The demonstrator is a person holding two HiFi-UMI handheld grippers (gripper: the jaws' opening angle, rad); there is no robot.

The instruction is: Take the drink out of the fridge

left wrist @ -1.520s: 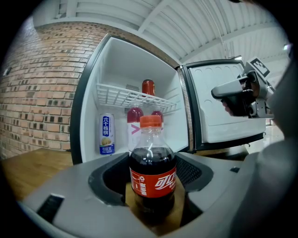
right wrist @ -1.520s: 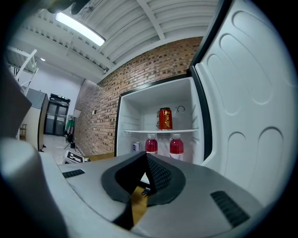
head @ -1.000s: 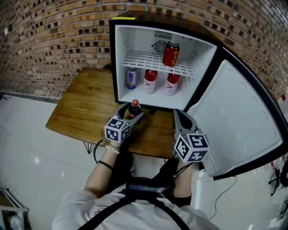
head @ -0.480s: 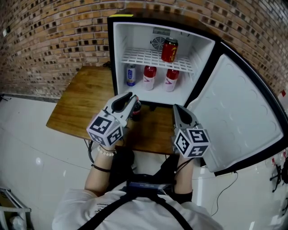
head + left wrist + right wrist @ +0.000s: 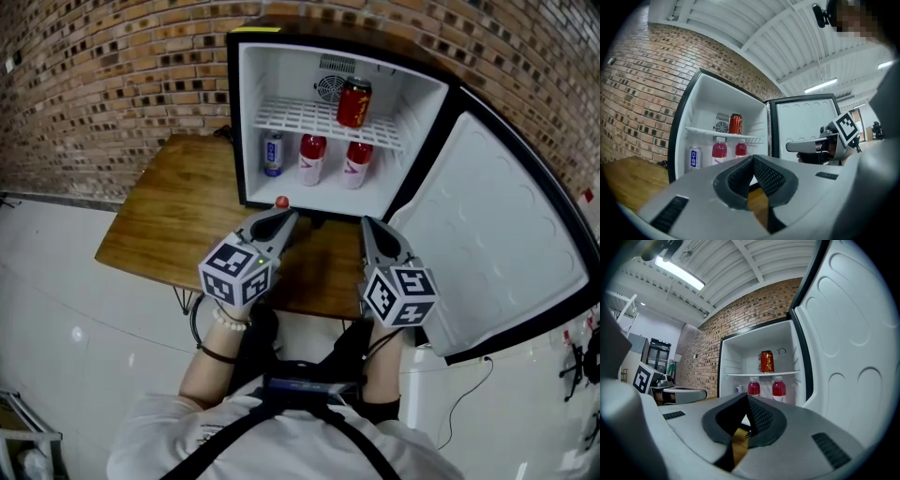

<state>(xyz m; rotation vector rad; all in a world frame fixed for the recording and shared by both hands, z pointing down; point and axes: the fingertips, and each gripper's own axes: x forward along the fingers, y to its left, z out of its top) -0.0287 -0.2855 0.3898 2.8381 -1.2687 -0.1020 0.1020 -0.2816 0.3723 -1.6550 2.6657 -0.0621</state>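
Note:
A dark drink bottle, of which only the red cap [image 5: 281,202] shows, stands on the wooden table [image 5: 173,220] just in front of the open fridge [image 5: 251,112]. My left gripper [image 5: 286,217] is shut and empty right behind that bottle, hiding its body. The left gripper's [image 5: 752,160] tips meet with nothing between them. My right gripper [image 5: 367,226] hovers beside it, also shut and empty [image 5: 747,397]. Inside the fridge a red can [image 5: 353,102] sits on the wire shelf. Below it stand a blue-and-white can [image 5: 273,155] and two red bottles [image 5: 312,159].
The fridge door [image 5: 492,239] stands wide open to the right, close to my right gripper. A brick wall [image 5: 112,84] runs behind the table. The table's front edge is just under my hands, with white floor [image 5: 66,319] to the left.
My left gripper was open around the red-capped bottle on the table. It let go, drew back and up, and its jaws have shut empty. The right gripper has hardly moved.

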